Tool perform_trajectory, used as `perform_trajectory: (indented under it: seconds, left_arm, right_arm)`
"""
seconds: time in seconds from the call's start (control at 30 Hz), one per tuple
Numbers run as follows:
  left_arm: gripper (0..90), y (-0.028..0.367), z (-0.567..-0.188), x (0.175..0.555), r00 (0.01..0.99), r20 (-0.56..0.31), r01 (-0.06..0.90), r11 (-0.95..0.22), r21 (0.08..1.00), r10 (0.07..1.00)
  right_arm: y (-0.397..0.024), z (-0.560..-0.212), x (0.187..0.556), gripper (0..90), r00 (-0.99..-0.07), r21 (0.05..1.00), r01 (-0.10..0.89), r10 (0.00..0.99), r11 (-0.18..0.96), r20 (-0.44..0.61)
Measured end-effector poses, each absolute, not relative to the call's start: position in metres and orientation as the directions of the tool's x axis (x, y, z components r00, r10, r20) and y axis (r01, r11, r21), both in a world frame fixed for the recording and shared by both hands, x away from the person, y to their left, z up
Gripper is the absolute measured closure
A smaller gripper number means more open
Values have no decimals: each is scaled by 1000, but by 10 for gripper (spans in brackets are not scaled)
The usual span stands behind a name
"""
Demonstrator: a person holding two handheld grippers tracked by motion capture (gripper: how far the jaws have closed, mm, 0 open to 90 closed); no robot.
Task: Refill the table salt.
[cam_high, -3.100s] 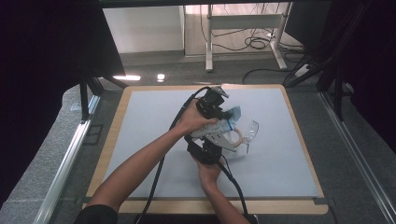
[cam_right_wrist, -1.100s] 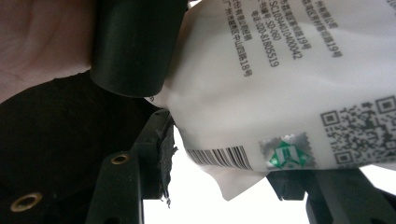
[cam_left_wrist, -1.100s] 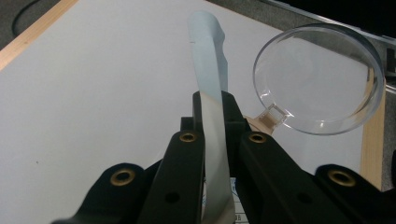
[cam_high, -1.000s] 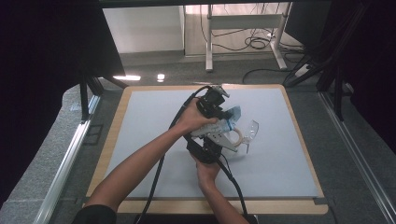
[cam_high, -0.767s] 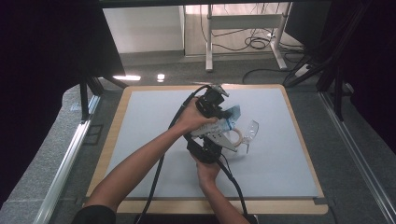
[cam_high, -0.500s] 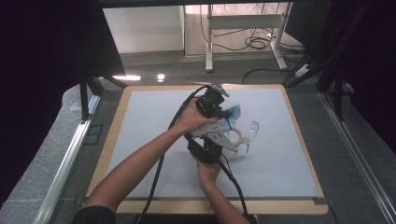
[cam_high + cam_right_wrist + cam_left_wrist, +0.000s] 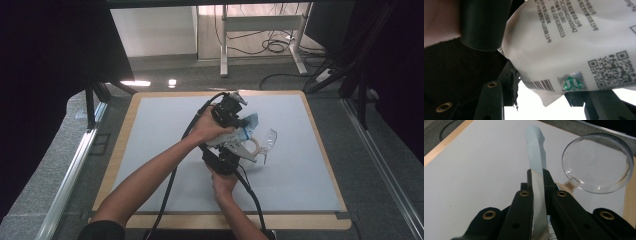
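- Landmark: the magnifier (image 7: 262, 142) — clear lens, tan handle — lies on the white mat (image 7: 150, 130), right of centre.
- Thing in hand: a flat packet (image 7: 246, 125), pale blue outside with a white printed back, is held in the air just left of the magnifier, off the mat.
- Left gripper (image 7: 539, 176): jaws clamped shut on the packet's edge; the packet stands edge-on between them, the magnifier lens just beyond to the right.
- Right gripper (image 7: 235, 152): sits directly below the left one, beside the magnifier handle. Its jaws have just been closing, with the packet's lower corner (image 7: 546, 98) between them; actual pad contact cannot be told.
- Step in hand, as judged: taking a second grip on the packet — likely to tear or open it.
- Next move calls for: a firm right-hand pinch close to the left grip, then a pull apart, clear of the magnifier.
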State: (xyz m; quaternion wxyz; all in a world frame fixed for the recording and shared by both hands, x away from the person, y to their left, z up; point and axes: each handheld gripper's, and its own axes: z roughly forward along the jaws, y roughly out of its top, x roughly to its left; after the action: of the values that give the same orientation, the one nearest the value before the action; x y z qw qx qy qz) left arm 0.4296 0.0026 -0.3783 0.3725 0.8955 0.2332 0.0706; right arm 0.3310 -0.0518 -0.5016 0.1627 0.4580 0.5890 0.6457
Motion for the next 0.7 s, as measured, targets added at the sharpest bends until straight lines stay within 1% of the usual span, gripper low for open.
perform_trajectory:
  seconds: [0.13,0.7]
  left_arm:
    - [894,0,-379,430,877,-43,373,-622,688,478]
    - [893,0,-380,430,871,-43,380,-617,689,489]
  right_arm:
    - [-53,-500,330,532,-536,896,345,725,-279,432]
    - [-57,-500,333,550,-554,895,353,710,-272,434]
